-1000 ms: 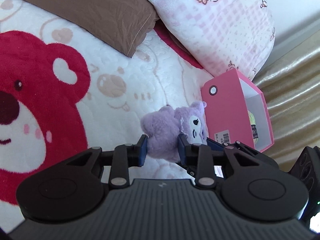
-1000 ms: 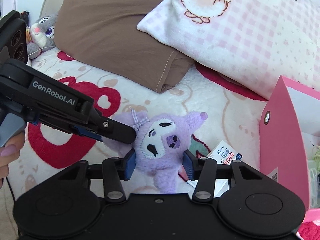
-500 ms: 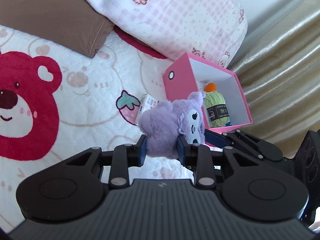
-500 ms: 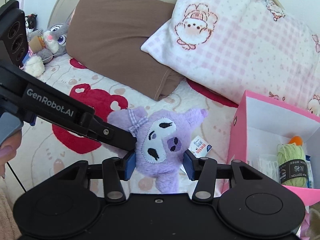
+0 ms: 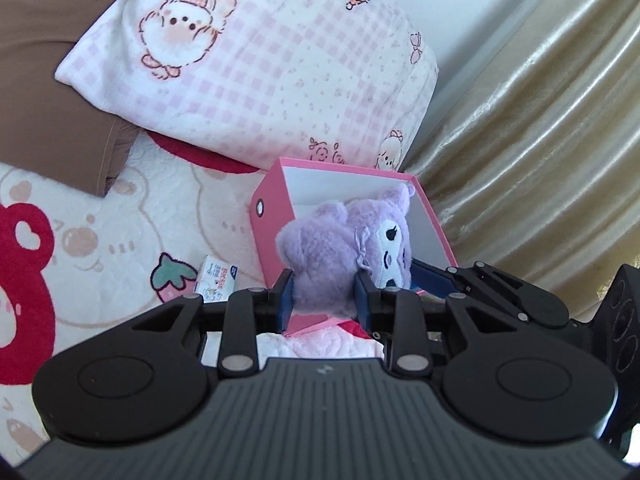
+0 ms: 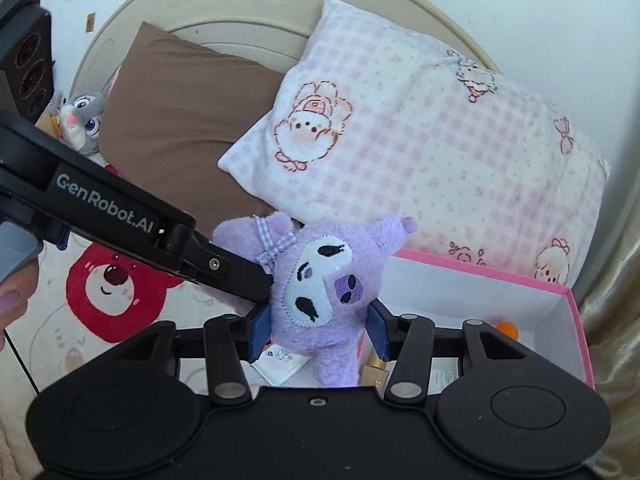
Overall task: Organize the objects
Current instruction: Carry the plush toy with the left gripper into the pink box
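A purple plush toy (image 6: 320, 288) with a white face and a checked bow hangs in the air, held by both grippers. My left gripper (image 5: 322, 298) is shut on its back half (image 5: 320, 256). My right gripper (image 6: 318, 330) is shut on its lower body from the front. The left gripper's arm reaches in from the left in the right wrist view. Behind and below the toy stands an open pink box (image 5: 272, 216) with white inner walls (image 6: 472, 300); an orange ball (image 6: 507, 327) and a gold-coloured object (image 6: 374, 366) lie inside.
A small white carton (image 5: 216, 278) lies on the bear-print blanket (image 5: 120, 220) left of the box. A pink checked pillow (image 6: 420, 148) and a brown pillow (image 6: 176, 108) lean at the headboard. A grey rabbit plush (image 6: 82, 120) sits far left. Gold curtain (image 5: 540, 140) hangs right.
Both grippers rose with the purple toy and carried it toward the pink box, which now sits directly behind it. The blanket dropped lower in view and the pillows came into fuller view.
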### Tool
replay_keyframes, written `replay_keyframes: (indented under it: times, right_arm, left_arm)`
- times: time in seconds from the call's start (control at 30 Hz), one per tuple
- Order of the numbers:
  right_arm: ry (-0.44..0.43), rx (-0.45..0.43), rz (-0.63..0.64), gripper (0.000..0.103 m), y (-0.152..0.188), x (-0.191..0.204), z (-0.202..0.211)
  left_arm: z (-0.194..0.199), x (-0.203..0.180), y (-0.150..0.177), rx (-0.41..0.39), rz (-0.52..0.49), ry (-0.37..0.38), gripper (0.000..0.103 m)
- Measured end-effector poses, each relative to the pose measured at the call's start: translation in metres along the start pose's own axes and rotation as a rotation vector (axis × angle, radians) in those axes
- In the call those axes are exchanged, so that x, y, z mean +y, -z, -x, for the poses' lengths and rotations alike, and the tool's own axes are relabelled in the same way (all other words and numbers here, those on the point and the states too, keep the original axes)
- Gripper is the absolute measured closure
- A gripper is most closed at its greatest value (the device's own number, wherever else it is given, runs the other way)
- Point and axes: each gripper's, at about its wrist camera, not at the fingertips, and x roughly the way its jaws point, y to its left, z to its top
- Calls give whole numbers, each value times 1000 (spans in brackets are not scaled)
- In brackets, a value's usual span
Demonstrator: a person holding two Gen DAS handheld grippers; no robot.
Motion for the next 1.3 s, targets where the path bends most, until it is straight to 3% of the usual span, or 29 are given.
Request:
replay_keyframes:
  times: [0.1, 0.2, 0.43, 0.8, 1.07, 1.17, 1.3]
  right_arm:
    - [-33, -9, -134, 48, 2, -27, 1]
    - [33, -32, -86, 49, 6, -35, -2]
    - [129, -28, -1, 49, 0, -69, -34]
    - [108, 122, 5, 50, 3, -124, -106]
    - [92, 185, 77, 50, 7, -130, -135]
    - [74, 218, 67, 50, 5, -135, -149]
    - [80, 243, 53, 47, 7, -140, -161]
  left_arm:
    - [-13, -3, -8, -14, 46, 39, 74]
    - [-32, -9, -14, -11, 67, 66, 74]
    - [-93, -16, -40, -5, 97, 48, 72]
    - [-185, -4, -54, 94, 118, -5, 72]
    - [-208, -2, -57, 155, 55, -59, 73]
    - [-214, 0, -59, 154, 55, -93, 74]
    - [-209, 5, -61, 130, 80, -85, 75]
